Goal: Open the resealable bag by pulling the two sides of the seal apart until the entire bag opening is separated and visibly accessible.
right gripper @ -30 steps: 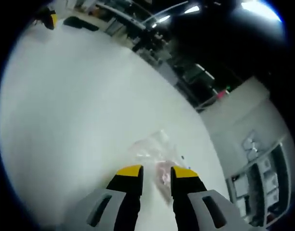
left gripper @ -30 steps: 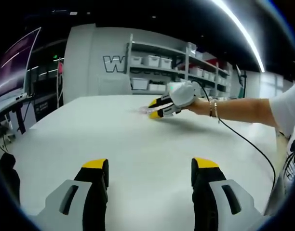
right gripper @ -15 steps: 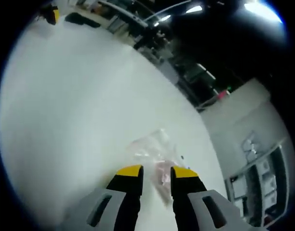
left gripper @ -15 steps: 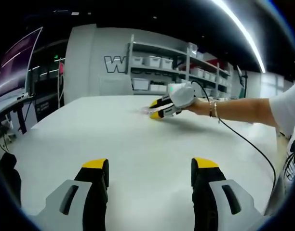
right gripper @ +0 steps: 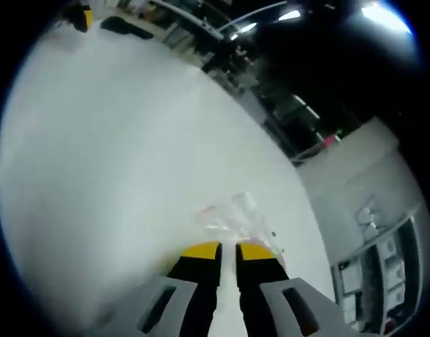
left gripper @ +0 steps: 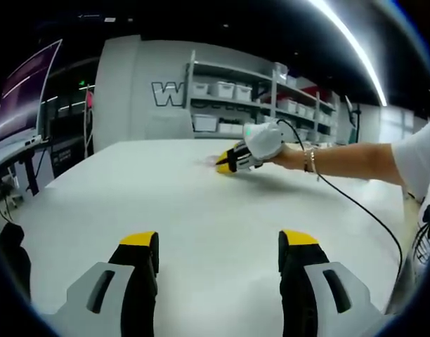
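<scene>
Now right gripper (right gripper: 227,250) pinching resealable bag (right gripper: 232,214) — left gripper (left gripper: 218,242) spread wide, idle

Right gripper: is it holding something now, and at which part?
The right gripper has its jaws nearly shut on the near edge of the clear resealable bag. The left gripper is open and holds nothing.

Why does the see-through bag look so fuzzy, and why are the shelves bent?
Right gripper view: the bag is clear plastic on a white table, and the picture is blurry. Left gripper view: sharper, but the fisheye lens curves the shelves and the ceiling light.
</scene>
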Demonstrator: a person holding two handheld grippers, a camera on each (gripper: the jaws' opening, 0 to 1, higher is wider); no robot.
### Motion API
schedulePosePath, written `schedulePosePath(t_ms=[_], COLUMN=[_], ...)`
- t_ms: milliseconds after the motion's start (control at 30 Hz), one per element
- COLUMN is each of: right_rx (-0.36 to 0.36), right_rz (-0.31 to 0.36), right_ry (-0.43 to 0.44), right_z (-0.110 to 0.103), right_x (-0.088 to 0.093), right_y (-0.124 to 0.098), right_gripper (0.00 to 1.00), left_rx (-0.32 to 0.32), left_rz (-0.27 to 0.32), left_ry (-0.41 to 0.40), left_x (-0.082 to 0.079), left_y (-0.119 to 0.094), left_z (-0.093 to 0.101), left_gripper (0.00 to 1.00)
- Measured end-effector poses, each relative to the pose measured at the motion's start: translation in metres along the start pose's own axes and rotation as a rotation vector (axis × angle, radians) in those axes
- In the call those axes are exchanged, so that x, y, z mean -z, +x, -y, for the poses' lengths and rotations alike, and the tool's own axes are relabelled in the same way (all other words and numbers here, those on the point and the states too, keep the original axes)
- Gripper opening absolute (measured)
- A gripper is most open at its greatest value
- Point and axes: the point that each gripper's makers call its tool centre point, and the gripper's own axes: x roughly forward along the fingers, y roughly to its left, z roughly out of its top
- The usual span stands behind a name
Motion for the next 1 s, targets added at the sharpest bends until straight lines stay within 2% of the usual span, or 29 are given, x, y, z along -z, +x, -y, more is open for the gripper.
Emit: schedulePosePath(t_ms=[33,333,467,733,833,1000], right_rx=[-0.001,0.026,0.044,0.103,0.103,0.042], right_rz=[0.0,0.0,0.031,0.078,0.079,0.044], right_ry=[0.001,0.043,0.139,0.221,0.222,0.104], right_z=[0.0,0.007,0.014,0.038,0.038,0.018], right_x=[0.0,-0.003,-0.006,-0.009,-0.008,-0.006], right_y=[0.0,-0.002,-0.006,-0.024,-0.025,-0.015], right_gripper=[0.0,0.0,0.0,0.0,0.0,0.0], left_rx=[0.0,0.003,0.002,0.003,0.005,0.01], left_rz=[0.0,0.005,0.006,0.007,0.009,0.01], left_ry=[0.0,0.001,0.002,0.004,0.005,0.012], left_x=[0.0,-0.001,-0.002,-0.002,-0.002,-0.004], left_y=[0.0,-0.001,-0.001,-0.002,-0.002,-0.001], left_z=[0.0,0.0,-0.001,-0.001,0.0,0.003], left_gripper=[0.68,0.68,0.68,0.68,0.68,0.67])
